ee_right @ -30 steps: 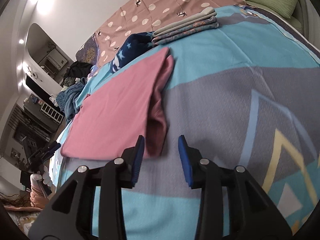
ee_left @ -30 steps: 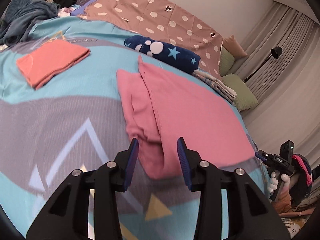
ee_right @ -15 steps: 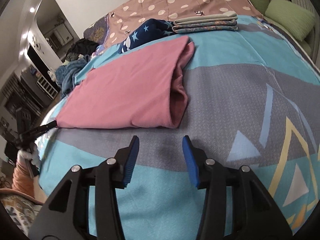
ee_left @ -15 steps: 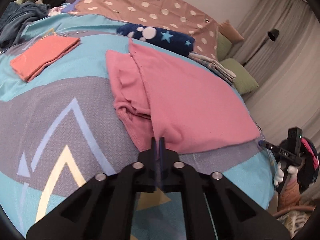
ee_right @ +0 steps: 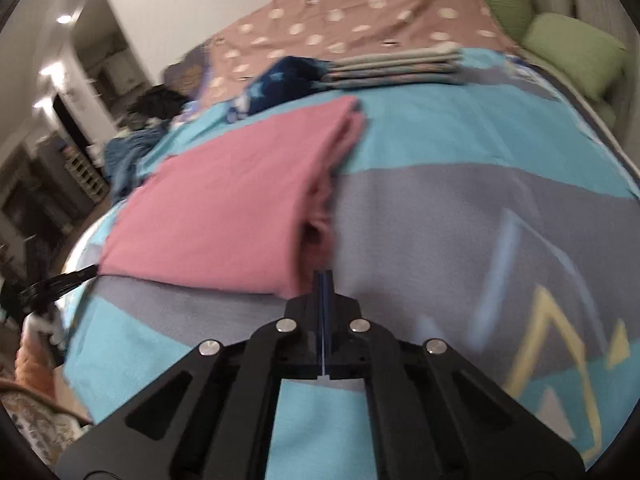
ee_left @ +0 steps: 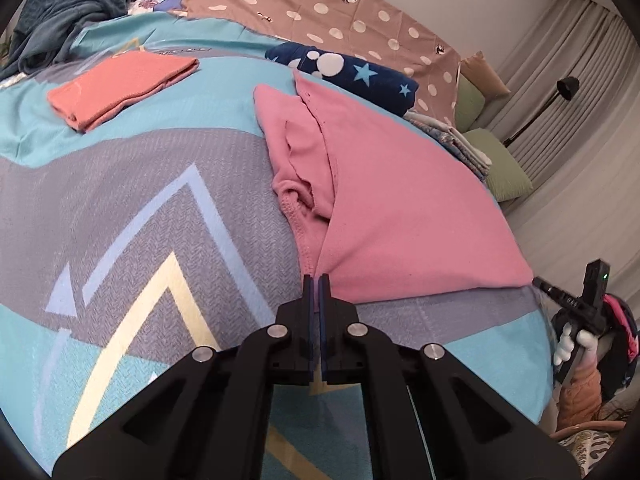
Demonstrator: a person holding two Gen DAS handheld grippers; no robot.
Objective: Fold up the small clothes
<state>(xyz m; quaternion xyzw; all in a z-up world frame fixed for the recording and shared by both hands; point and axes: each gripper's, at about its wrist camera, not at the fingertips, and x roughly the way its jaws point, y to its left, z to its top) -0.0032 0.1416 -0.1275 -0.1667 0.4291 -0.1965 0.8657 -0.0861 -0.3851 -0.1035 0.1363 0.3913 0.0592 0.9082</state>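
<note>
A pink garment (ee_left: 400, 208) lies flat on the bedspread, with its sleeves bunched along its left side. In the left wrist view, my left gripper (ee_left: 316, 280) is shut on the hem at the near corner. The right wrist view is blurred. It shows the pink garment (ee_right: 224, 208) at centre left, its bunched layers on the right side. There my right gripper (ee_right: 323, 274) is shut, its tips pinching the garment's near right corner.
A folded coral garment (ee_left: 120, 88) lies far left. A navy star blanket (ee_left: 352, 76) and a stack of folded cloths (ee_right: 396, 66) sit beyond the pink one. Green pillows (ee_left: 504, 168) are at the far right. A black device (ee_left: 576, 304) in a white glove-like holder stands off the bed's edge.
My left gripper shut on the near corner a second ago and has sunk slightly closer. My right gripper, open half a second ago, has come up to the garment's corner and shut.
</note>
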